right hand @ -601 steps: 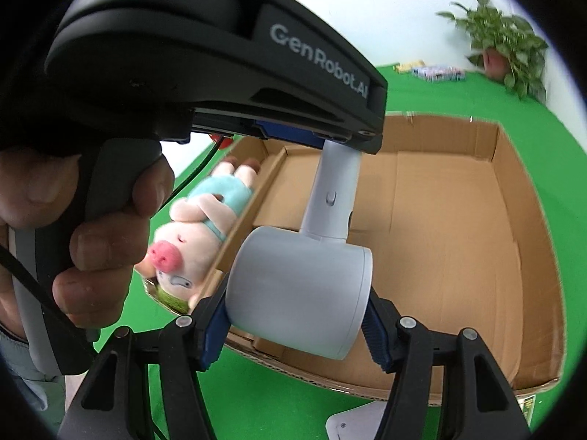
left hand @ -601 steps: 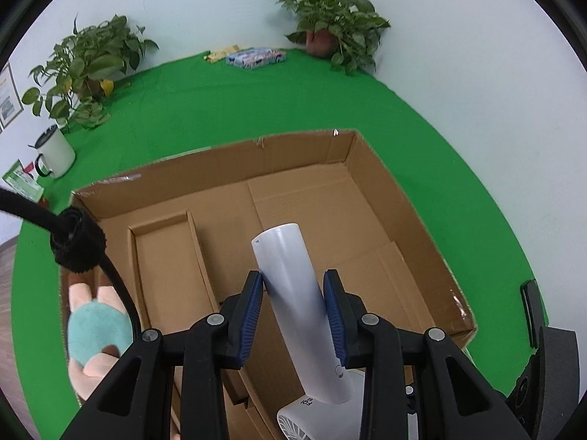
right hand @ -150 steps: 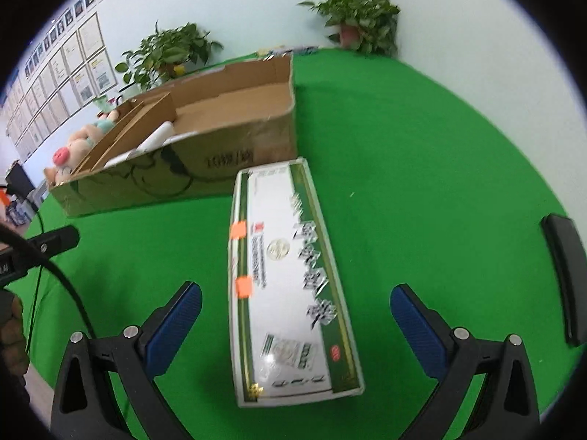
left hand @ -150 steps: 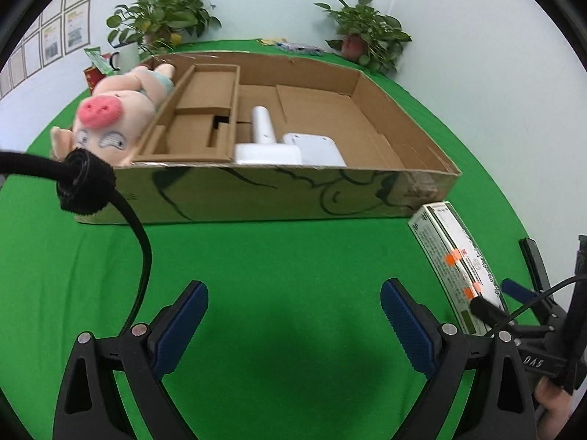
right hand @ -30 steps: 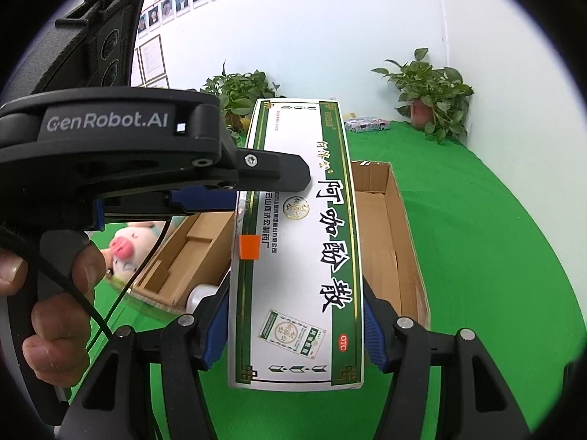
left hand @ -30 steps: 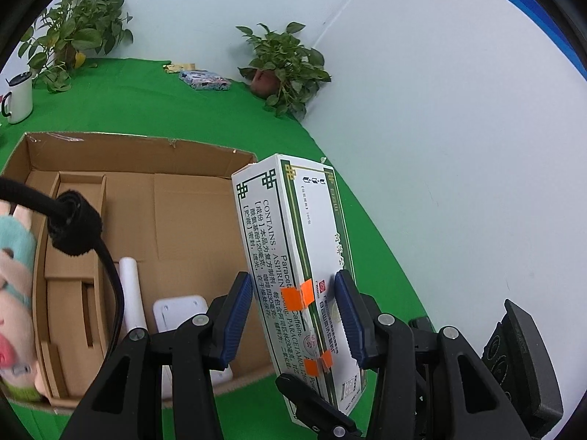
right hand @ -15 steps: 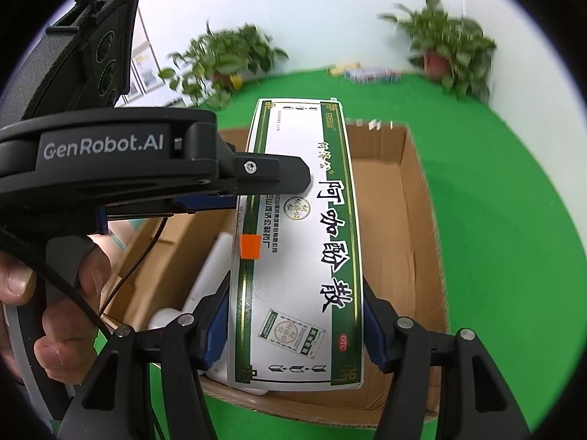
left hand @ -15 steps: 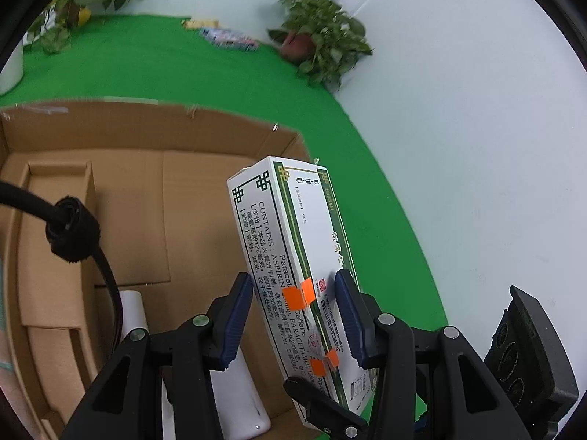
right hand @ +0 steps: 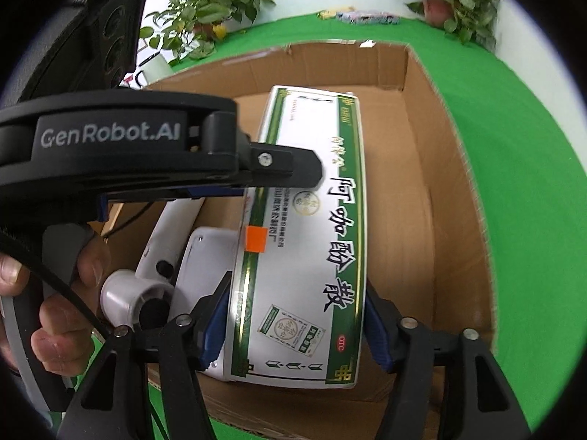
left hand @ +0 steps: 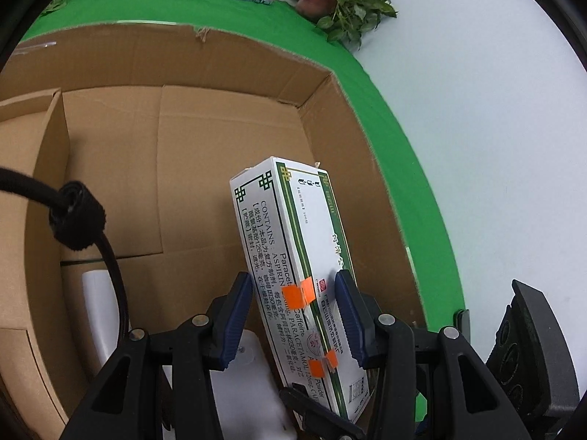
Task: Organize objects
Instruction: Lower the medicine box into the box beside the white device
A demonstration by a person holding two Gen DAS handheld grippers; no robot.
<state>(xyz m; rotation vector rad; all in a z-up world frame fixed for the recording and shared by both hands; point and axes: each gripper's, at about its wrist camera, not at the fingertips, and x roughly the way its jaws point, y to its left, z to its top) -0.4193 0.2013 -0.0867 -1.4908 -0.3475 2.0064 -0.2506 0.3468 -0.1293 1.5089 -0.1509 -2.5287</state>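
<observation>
Medicine carton (left hand: 293, 256) apparently inside cardboard box (left hand: 227, 66)

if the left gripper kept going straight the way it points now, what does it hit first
Probably the floor of the cardboard box: the left gripper points steeply down into it, and the medicine box between its fingers leads. Depth is hard to judge; the box's far end may already be near the floor.

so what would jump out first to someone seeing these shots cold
The long white-and-green medicine carton fills the middle of both views, tilted over the open cardboard box and sitting between both grippers. The left gripper spans its narrow sides by the orange stickers; the right gripper spans its wide face, and its jaws have just been opening. Beside the carton, a white hair dryer lies in the box, which sits on a bright green cloth.
</observation>
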